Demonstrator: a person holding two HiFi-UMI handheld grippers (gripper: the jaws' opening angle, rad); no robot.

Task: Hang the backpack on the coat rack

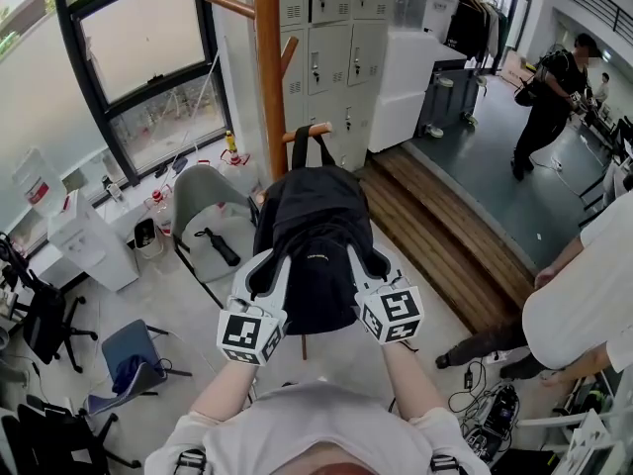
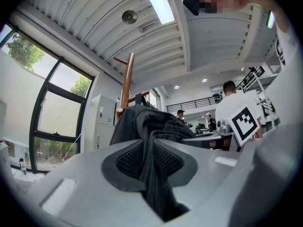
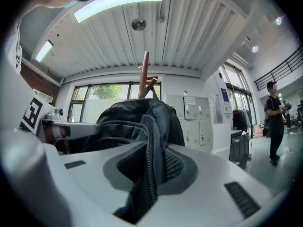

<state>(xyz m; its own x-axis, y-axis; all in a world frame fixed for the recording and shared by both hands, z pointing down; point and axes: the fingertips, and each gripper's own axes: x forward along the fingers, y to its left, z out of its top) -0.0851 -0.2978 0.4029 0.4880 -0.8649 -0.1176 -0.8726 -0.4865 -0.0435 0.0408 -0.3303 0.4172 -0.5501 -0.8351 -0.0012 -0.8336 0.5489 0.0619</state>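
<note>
A black backpack hangs in front of the wooden coat rack, its top loop over a rack peg. My left gripper is shut on the backpack's left side, a zipped fold of black fabric pinched between its jaws. On the right side, my right gripper is shut on another zipped fold. In both gripper views the backpack bulges ahead, with the rack post behind it.
Grey lockers stand behind the rack. A grey chair with a black umbrella sits left of the backpack, a blue chair nearer me. A person stands far right, another person's sleeve close by. Cables lie on the floor.
</note>
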